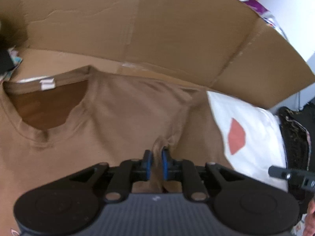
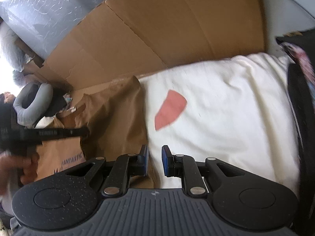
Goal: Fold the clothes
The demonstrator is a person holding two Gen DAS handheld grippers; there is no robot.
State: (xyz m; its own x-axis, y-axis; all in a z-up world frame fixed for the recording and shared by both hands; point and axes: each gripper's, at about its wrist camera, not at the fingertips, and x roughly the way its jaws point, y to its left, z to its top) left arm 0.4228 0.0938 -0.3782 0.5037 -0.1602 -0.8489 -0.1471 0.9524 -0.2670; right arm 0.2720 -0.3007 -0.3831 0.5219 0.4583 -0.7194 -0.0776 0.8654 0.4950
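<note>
Midway, we pinch a bunch of the brown shirt (image 1: 122, 106) in the left gripper (image 1: 156, 162), collar spread against the cardboard (image 1: 177, 29); right gripper (image 2: 154, 160) hangs slightly parted, empty. Folding remains.

Tan T-shirt (image 1: 122, 106) with a white neck label (image 1: 47, 84) and a darker brown inside at the collar. Dark lettering printed on the shirt's front in the right wrist view. White pillow (image 2: 226, 102) bearing one salmon-red patch (image 2: 170, 111). Plain brown cardboard (image 1: 157, 29) behind both. Black grippers with blue pads (image 1: 165, 164) and a grey ribbed body. Grey neck cushion (image 2: 33, 102) at far left. Dark cloth (image 2: 301, 63) with a pink and white floral print at far right.
</note>
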